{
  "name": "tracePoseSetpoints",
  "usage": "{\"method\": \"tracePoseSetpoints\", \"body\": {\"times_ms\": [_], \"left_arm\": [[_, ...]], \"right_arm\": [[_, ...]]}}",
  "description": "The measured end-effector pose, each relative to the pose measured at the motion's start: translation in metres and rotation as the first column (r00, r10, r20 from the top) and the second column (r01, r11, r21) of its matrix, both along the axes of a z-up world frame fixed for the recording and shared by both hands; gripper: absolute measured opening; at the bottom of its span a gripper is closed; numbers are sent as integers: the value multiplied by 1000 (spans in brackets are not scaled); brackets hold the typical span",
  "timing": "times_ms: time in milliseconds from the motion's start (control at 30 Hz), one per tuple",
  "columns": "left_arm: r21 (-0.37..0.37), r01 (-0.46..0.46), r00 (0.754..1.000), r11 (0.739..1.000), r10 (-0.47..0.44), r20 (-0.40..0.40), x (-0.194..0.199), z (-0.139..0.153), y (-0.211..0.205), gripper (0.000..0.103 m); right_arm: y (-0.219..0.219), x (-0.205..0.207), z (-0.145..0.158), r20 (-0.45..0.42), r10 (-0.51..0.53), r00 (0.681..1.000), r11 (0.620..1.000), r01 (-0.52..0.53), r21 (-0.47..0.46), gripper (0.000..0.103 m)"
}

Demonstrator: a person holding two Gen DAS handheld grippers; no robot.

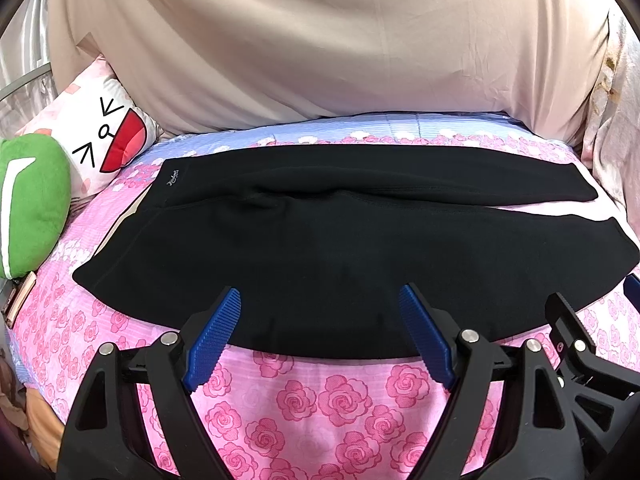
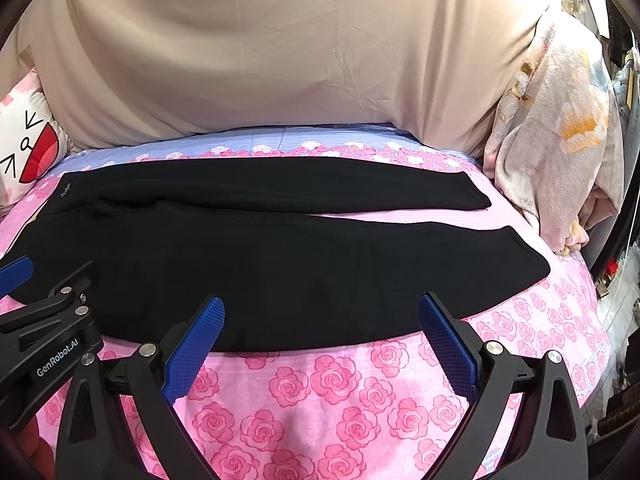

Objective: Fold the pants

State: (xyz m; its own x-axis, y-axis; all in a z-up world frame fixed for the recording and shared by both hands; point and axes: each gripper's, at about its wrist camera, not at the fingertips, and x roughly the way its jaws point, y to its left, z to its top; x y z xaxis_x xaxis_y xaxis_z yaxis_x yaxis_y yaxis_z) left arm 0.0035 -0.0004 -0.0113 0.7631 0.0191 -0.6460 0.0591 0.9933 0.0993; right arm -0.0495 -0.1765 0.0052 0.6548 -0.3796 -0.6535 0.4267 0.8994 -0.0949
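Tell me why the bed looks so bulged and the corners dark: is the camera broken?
No: both wrist views are fisheye, so the bedsheet and black pants bow outward and the lens rim darkens the corners. In the right wrist view the light is soft and even, and the pants come out so dark that their folds barely show.

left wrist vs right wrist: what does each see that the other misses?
Only the left wrist view shows the green plush at the bed's left edge.

Only the right wrist view shows the floral blanket heaped at the bed's right end, and the "GenRobot.AI" label on the left claw.

Both show the black pants laid flat on the pink rose sheet, the cartoon-face pillow, the beige cover behind, and both claws open, the right claw near the pants' front edge.
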Motion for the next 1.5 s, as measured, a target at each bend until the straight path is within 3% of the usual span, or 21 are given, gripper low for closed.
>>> {"method": "tracePoseSetpoints", "body": {"times_ms": [267,400,500,667,833,1067,1233,1267,1300,1333,1367,1433,1467,1500], "left_arm": [[4,-8,1000,1000,8,-3,9,-3,2,85],[-2,-45,999,999,45,12,28,2,20,90],[-60,-86,996,995,87,20,55,11,53,97],[-118,-253,965,960,259,45,131,29,137,98],[-59,-383,924,922,384,-5,232,24,209,98],[10,-446,880,895,440,-178,343,-26,264,98],[32,-462,856,887,454,-247,387,-55,290,98],[11,-453,859,891,440,-264,394,-59,294,97],[-30,-432,869,901,408,-281,400,-63,299,85],[-102,-400,887,911,357,-291,404,-62,302,59],[-148,-386,895,911,331,-299,405,-60,302,49],[-171,-383,898,908,321,-302,400,-48,303,16],[-193,-361,909,912,298,-292,394,-40,302,6],[-209,-348,916,914,284,-282,387,-33,302,5]], "right_arm": [[-19,8,-3,-1,-6,1000,1000,6,26,96],[-78,21,5,20,-15,1000,998,14,68,96],[-145,42,16,20,-5,1000,998,3,69,96],[-285,97,14,2,-49,999,991,48,122,96],[-385,166,-7,-65,-130,989,974,140,177,95],[-428,226,-48,-133,-153,979,952,182,245,94],[-425,248,-66,-172,-138,975,959,175,224,71],[-423,250,-66,-161,-120,980,960,156,233,51],[-422,251,-65,-153,-106,982,959,142,247,24],[-421,252,-64,-151,-96,984,957,133,257,17],[-418,252,-61,-144,-82,986,956,119,267,13],[-407,250,-50,-118,-67,991,968,93,233,11],[-399,246,-41,-95,-53,994,974,73,216,10],[-393,239,-29,-65,-48,997,977,60,206,10]]}}
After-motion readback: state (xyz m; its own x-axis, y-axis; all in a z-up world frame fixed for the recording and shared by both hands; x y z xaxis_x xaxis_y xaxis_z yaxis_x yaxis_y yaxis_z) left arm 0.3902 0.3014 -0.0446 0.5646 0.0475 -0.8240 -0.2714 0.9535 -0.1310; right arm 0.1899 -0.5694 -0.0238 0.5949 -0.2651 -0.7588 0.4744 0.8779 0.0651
